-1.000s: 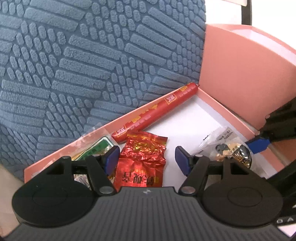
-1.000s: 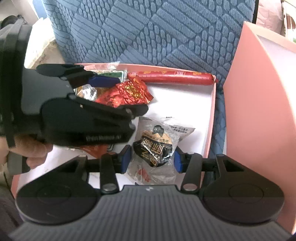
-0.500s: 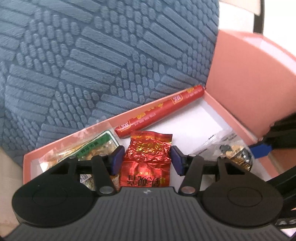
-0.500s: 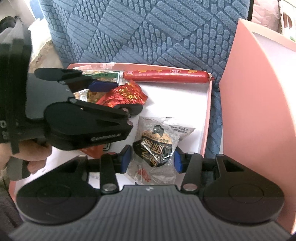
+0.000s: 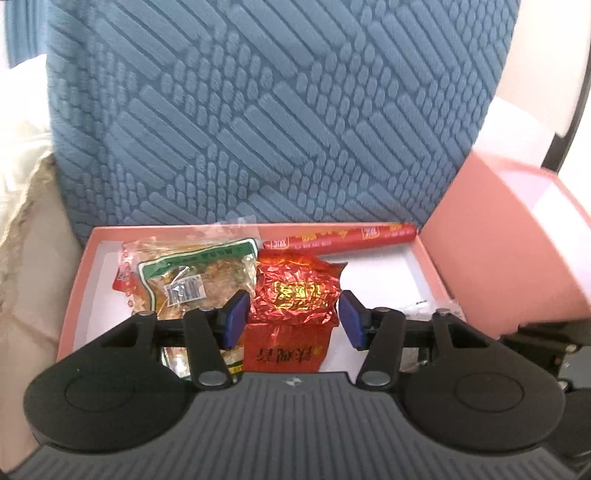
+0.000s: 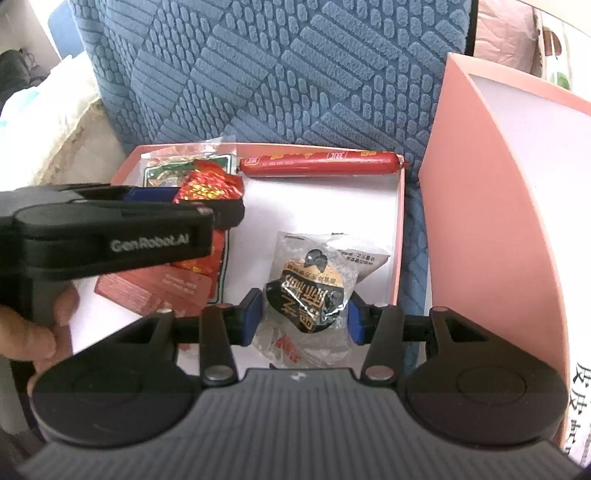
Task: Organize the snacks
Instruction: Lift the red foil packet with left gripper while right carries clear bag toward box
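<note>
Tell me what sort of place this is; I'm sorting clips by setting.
Probably a home living room: a shallow pink cardboard box of snacks sits against a blue textured upholstered cushion, likely a sofa, with a cream rumpled blanket beside it.

Blue upholstered chair back (image 5: 277,122) with raised dash-and-dot quilted pattern fills most of the background in both views. Cream crumpled fabric (image 5: 22,166) at left of it. Black frame edge (image 6: 472,26) at upper right, pale pink cushion-like thing (image 6: 506,29) behind. Bright, washed-out daylight at top corners.
</note>
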The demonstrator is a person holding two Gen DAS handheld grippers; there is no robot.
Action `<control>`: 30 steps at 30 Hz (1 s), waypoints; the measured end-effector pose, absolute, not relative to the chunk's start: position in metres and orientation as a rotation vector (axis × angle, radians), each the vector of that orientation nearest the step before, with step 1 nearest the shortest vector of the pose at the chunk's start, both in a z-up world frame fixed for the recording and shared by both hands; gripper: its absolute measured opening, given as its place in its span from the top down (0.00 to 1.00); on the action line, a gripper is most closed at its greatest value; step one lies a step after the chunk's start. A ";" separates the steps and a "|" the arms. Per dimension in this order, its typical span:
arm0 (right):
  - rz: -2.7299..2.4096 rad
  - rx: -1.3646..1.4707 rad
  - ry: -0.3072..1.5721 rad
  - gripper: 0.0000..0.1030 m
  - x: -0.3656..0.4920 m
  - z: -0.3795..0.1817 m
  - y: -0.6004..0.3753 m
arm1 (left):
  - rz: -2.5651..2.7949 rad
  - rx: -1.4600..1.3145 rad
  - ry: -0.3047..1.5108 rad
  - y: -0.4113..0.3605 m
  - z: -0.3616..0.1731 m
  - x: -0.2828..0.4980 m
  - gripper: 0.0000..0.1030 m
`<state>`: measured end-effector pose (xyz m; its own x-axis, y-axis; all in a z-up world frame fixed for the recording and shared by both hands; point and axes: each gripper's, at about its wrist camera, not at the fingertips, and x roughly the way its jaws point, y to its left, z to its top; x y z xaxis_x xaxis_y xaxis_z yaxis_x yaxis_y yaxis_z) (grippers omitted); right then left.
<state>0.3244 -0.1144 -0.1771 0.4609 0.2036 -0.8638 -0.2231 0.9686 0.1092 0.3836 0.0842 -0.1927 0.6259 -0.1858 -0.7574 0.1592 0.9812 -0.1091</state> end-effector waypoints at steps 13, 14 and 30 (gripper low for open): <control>0.235 -0.030 0.966 0.52 0.296 -0.148 -0.117 | -0.131 -0.210 0.773 0.098 -0.158 0.319 0.43; 0.236 -0.027 0.965 0.52 0.294 -0.147 -0.117 | -0.137 -0.212 0.772 0.098 -0.157 0.313 0.43; 0.233 -0.034 0.926 0.52 0.243 -0.138 -0.142 | -0.084 -0.308 0.788 0.092 -0.160 0.236 0.43</control>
<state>0.2429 -0.1418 -0.1377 0.5773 0.1847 -0.7953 -0.2139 0.9743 0.0710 0.2361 0.0920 -0.1598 0.7043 -0.1881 -0.6846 -0.0402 0.9521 -0.3030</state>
